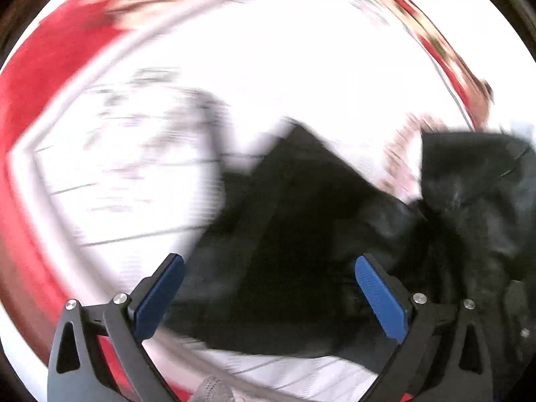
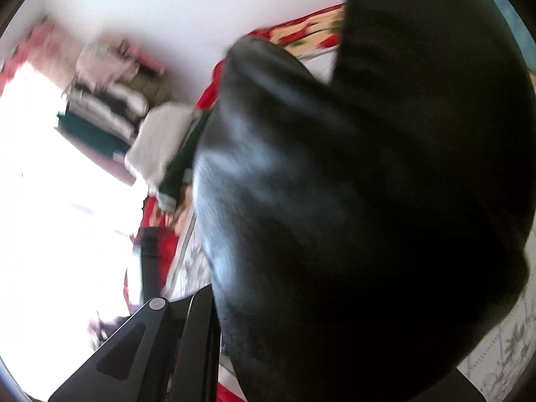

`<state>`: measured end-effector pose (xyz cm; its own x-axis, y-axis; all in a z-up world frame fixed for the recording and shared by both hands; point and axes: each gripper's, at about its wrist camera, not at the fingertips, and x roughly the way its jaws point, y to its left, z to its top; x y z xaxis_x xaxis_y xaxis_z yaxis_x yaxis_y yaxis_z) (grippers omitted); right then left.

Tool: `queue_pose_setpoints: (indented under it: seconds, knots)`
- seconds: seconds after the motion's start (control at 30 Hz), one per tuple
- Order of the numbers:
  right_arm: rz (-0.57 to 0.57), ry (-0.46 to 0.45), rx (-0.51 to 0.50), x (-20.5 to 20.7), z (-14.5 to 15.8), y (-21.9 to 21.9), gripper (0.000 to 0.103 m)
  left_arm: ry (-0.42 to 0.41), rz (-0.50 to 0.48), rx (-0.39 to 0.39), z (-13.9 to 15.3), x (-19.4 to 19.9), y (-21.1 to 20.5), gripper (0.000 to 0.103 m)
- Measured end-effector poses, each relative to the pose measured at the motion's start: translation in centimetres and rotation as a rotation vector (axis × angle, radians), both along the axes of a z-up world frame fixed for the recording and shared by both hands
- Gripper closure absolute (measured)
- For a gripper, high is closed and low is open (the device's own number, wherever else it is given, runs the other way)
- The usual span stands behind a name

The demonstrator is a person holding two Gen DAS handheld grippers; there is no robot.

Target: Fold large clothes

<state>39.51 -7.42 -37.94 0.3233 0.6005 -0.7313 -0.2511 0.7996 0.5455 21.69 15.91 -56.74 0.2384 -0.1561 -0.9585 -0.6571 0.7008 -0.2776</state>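
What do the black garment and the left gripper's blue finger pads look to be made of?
Black garment: soft woven or knit cloth, matte with faint sheen; it drapes in folds. Blur hides the weave. Finger pads: probably rubber or textured plastic, finely ribbed, matte.

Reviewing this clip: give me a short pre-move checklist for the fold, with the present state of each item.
1. Left gripper open: ok, blue pads wide apart.
2. Left gripper over the black garment: ok, cloth shows between the fingers.
3. Right gripper holding the garment: cannot tell, cloth hides the fingertips.
4. Garment flat on the bed: not ok, bunched and lifted.
5. Views sharp: not ok, motion blur.
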Motion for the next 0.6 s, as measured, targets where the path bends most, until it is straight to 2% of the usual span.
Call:
queue_pose_setpoints:
  seconds: [0.1, 0.2, 0.3, 0.37, 0.4, 0.43, 0.47, 0.6]
  knots:
    - [0.116, -0.009, -0.055, -0.6, -1.5, 6.6, 0.088, 0.020, 0.098, 0.046, 1.1, -4.8, 2.6, 0.000]
    - [0.257, 0.011, -0.144, -2.2, -4.7, 14.0, 0.087, 0.034, 0.179, 0.096, 2.4, -8.5, 4.0, 0.000]
    - [0.416, 0.137, -0.249, -4.2, -10.0, 21.0, 0.073, 0.046, 0.237, 0.136, 3.4, -11.2, 6.1, 0.000]
    - [0.491, 0.229, -0.281, -5.0, -12.4, 23.9, 0.058, 0.046, 0.268, 0.151, 3.9, -12.3, 7.1, 0.000]
    - [0.513, 0.243, -0.290, -5.3, -12.7, 24.8, 0.053, 0.040, 0.282, 0.157, 4.6, -13.0, 7.7, 0.000]
    - [0.537, 0.247, -0.270, -5.5, -12.2, 25.7, 0.038, 0.033, 0.289, 0.161, 5.3, -13.3, 8.2, 0.000]
    - [0.550, 0.255, -0.240, -5.5, -11.6, 26.0, 0.031, 0.025, 0.297, 0.169, 5.8, -13.4, 8.3, 0.000]
    - [0.566, 0.330, -0.077, -4.9, -8.0, 24.9, 0.026, -0.037, 0.303, 0.168, 8.3, -12.5, 8.6, 0.000]
